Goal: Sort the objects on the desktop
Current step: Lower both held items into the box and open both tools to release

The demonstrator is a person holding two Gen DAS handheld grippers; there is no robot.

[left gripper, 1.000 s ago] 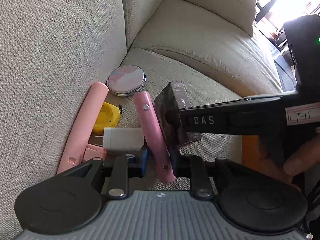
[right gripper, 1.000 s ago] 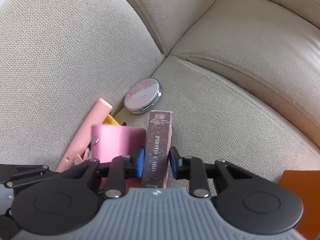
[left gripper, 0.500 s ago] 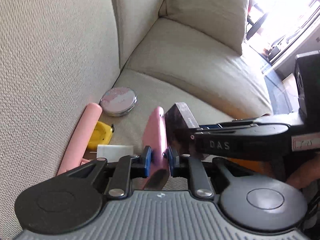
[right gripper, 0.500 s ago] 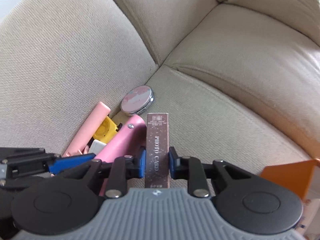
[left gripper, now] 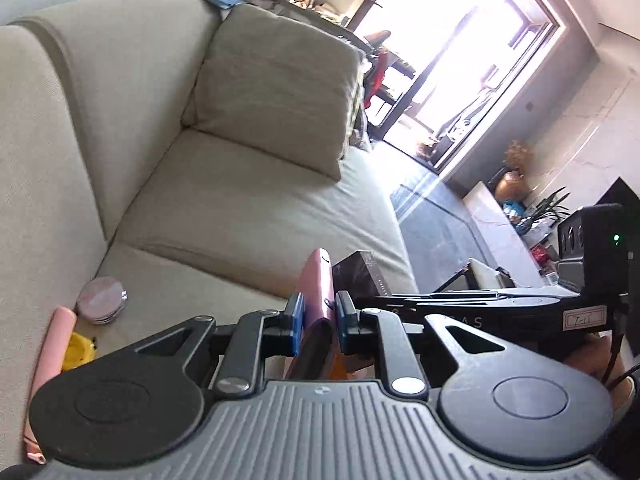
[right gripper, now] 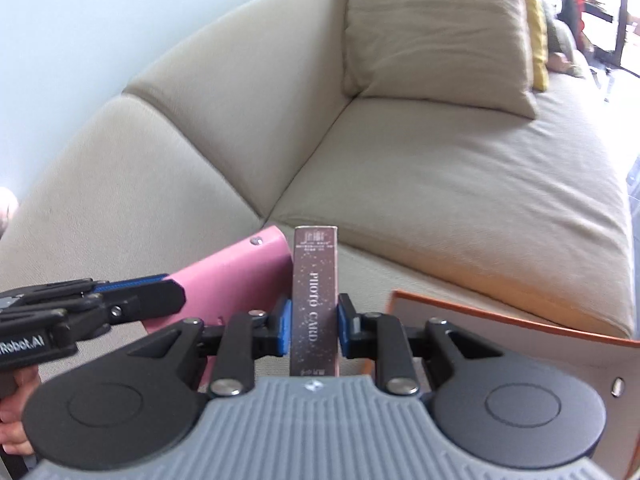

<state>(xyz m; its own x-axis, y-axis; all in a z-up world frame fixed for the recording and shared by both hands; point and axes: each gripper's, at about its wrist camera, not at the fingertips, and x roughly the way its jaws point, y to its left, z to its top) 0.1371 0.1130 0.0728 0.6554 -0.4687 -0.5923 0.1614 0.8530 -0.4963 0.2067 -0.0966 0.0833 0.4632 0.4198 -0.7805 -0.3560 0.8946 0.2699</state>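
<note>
My left gripper (left gripper: 317,322) is shut on a flat pink case (left gripper: 318,292), held edge-on above the beige sofa seat (left gripper: 240,216). The case also shows in the right wrist view (right gripper: 232,276). My right gripper (right gripper: 313,326) is shut on a dark brown box marked PHOTO CARD (right gripper: 315,296), upright, just right of the pink case. The box also shows in the left wrist view (left gripper: 360,276). A round pink compact (left gripper: 102,300), a pink tube (left gripper: 50,364) and a yellow object (left gripper: 78,350) lie on the seat at far left.
An orange-rimmed white box (right gripper: 512,340) sits on the seat below and right of my right gripper. A beige cushion (left gripper: 276,84) leans in the sofa corner. Beyond the sofa are a dark floor (left gripper: 440,232), a window and shelves.
Both grippers have lifted their objects up and away from the pile on the seat. The views have tilted up and to the right, towards the orange-rimmed box.
</note>
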